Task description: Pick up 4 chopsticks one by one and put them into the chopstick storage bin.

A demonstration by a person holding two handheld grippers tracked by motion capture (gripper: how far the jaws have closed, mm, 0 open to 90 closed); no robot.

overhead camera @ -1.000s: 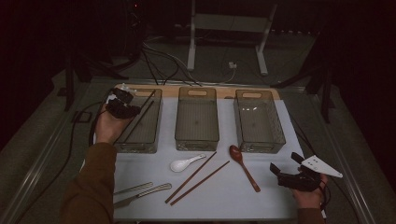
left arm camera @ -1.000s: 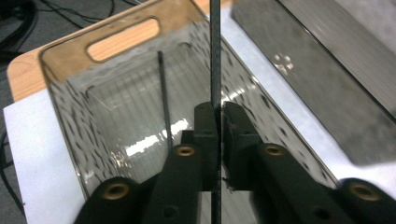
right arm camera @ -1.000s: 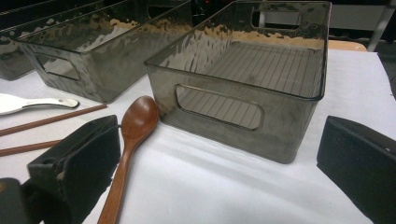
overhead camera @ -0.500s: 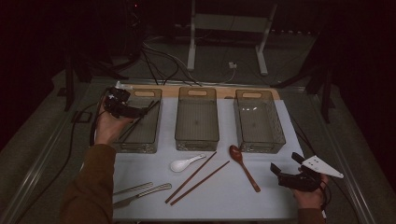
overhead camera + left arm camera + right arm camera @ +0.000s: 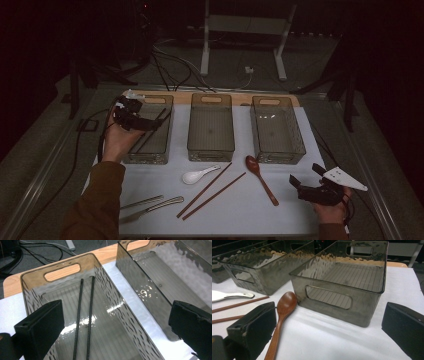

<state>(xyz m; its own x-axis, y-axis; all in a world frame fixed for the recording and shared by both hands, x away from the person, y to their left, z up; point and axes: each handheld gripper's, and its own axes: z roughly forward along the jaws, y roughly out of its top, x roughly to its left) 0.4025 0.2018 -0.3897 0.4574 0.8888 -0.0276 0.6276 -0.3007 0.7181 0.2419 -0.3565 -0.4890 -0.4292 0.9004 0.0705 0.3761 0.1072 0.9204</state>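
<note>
While our left gripper [image 5: 150,123] hangs wide open — empty — over the black chopsticks [image 5: 85,322] in the left bin [image 5: 32,280], a careless dip could knock them askew.

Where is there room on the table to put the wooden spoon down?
The middle bin and right bin are bare inside. White cloth is free right of the wooden spoon. It's crowded around the brown chopsticks, white spoon and knife.
</note>
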